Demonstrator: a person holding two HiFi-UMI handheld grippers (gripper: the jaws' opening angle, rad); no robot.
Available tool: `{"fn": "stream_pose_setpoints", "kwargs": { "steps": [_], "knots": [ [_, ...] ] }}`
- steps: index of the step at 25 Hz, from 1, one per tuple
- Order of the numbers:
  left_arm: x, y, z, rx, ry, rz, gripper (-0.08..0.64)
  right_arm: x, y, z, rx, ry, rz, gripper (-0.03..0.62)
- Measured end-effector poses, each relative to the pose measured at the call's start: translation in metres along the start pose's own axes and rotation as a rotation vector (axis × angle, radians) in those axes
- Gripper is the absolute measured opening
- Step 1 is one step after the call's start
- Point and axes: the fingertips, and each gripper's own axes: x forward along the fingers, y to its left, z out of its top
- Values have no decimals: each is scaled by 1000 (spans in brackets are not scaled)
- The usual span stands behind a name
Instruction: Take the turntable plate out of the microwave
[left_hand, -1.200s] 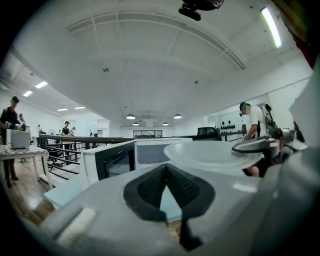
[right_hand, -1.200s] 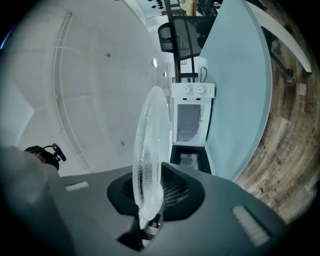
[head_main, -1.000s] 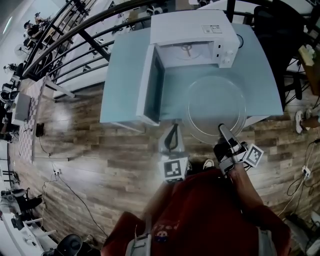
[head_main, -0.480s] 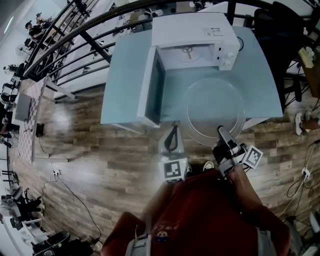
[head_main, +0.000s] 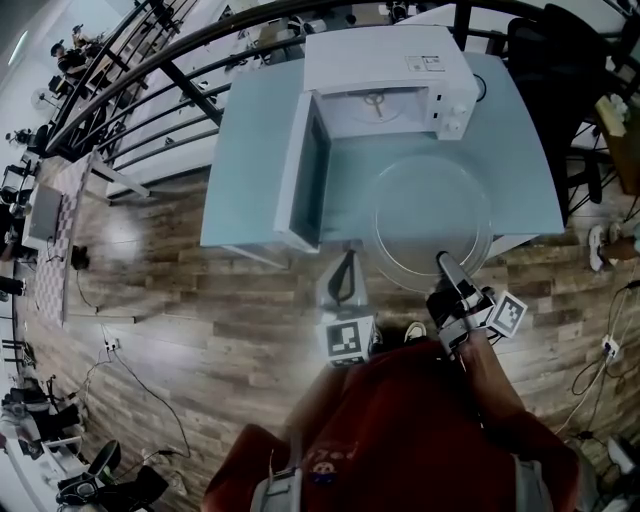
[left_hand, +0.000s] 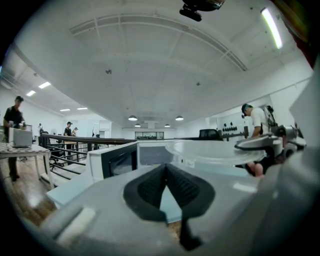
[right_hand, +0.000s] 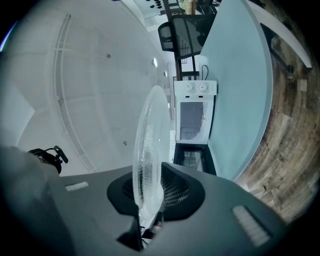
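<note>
The clear glass turntable plate (head_main: 430, 220) lies flat outside the white microwave (head_main: 390, 60), above the front of the pale blue table (head_main: 250, 150). My right gripper (head_main: 443, 262) is shut on its near rim. In the right gripper view the plate (right_hand: 150, 145) stands edge-on between the pads, with the gripper (right_hand: 150, 200) clamped on it. My left gripper (head_main: 346, 262) is at the table's front edge, left of the plate, shut with nothing in it. In the left gripper view its tips (left_hand: 166, 167) meet, and the plate (left_hand: 215, 150) hovers to the right.
The microwave door (head_main: 303, 170) stands swung open to the left, and a roller ring (head_main: 373, 100) shows inside the cavity. A black railing (head_main: 150, 70) runs behind the table, and a dark chair (head_main: 560, 60) is at the right. Wooden floor (head_main: 180, 330) surrounds the table.
</note>
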Motion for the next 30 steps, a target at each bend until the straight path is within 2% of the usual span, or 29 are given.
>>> {"fn": "stream_pose_setpoints", "kwargs": {
  "steps": [3, 30],
  "knots": [
    [-1, 0, -1, 23, 2, -6, 0, -2, 0, -1, 3, -3, -4, 37],
    [-8, -1, 0, 21, 1, -14, 0, -6, 8, -10, 2, 4, 1, 37]
  ]
}}
